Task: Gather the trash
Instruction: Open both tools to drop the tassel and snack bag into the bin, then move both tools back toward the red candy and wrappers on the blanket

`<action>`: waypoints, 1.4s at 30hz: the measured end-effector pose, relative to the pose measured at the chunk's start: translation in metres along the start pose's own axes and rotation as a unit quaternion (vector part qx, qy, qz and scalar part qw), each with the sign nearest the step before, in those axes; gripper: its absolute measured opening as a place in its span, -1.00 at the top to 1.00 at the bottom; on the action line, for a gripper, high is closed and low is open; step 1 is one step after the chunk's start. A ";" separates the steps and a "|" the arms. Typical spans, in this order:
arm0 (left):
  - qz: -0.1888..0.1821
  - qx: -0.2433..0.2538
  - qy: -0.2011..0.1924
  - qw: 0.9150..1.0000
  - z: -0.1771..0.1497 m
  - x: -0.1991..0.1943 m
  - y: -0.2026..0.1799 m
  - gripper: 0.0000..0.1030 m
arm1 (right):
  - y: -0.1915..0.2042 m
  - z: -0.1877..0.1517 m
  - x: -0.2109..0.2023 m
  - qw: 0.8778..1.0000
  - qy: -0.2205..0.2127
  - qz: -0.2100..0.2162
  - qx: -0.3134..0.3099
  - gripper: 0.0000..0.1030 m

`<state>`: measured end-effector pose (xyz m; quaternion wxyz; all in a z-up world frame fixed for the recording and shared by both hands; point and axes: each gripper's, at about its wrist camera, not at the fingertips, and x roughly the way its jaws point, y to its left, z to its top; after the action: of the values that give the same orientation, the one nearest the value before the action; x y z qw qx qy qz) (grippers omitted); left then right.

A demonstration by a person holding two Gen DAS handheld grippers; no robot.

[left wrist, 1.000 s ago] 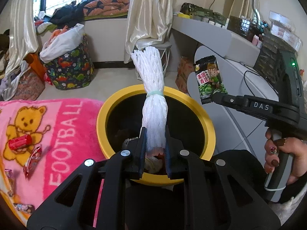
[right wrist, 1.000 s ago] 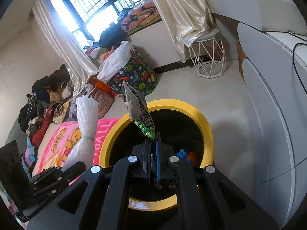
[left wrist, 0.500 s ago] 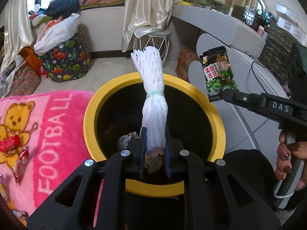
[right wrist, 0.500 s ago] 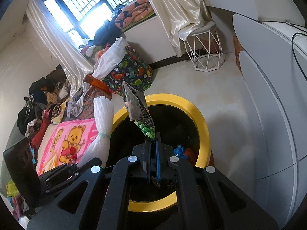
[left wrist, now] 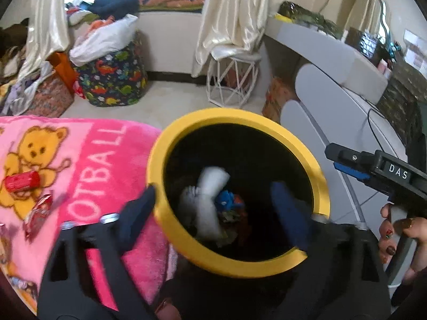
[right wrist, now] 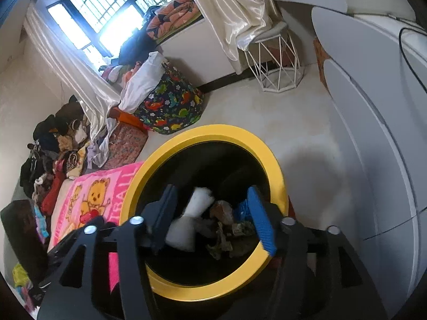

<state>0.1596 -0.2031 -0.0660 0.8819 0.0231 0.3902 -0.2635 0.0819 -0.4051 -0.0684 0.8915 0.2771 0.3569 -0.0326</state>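
Observation:
A black bin with a yellow rim [left wrist: 234, 114] [right wrist: 221, 130] stands below both grippers. My left gripper [left wrist: 213, 213] is open and empty above its left part. My right gripper [right wrist: 210, 218] is open and empty above the bin; it also shows in the left wrist view [left wrist: 347, 157]. The white foam net [left wrist: 210, 186] [right wrist: 192, 218] lies inside the bin on other trash. A crumpled wrapper [right wrist: 226, 229] lies beside it. On the pink bear blanket [left wrist: 66, 165] lie a red can [left wrist: 22, 182] and a red wrapper [left wrist: 40, 210].
A white wire stool [left wrist: 232, 80] and a dinosaur-print bag [left wrist: 112, 80] stand on the floor behind the bin. A grey curved desk [left wrist: 333, 112] is to the right. Clothes piles [right wrist: 53, 154] lie along the left wall.
Both grippers have opened. The white foam net and the green snack packet have dropped out of them into the bin.

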 end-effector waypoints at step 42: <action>0.077 -0.008 -0.140 0.987 -0.020 -0.114 0.040 -0.79 | 0.076 -0.014 -0.030 0.993 -0.067 0.011 -0.095 -0.77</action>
<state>0.1018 -0.1128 -0.0063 0.9455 0.0092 0.2624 -0.1925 0.0702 -0.3374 -0.0211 0.9360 0.1920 0.2950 -0.0067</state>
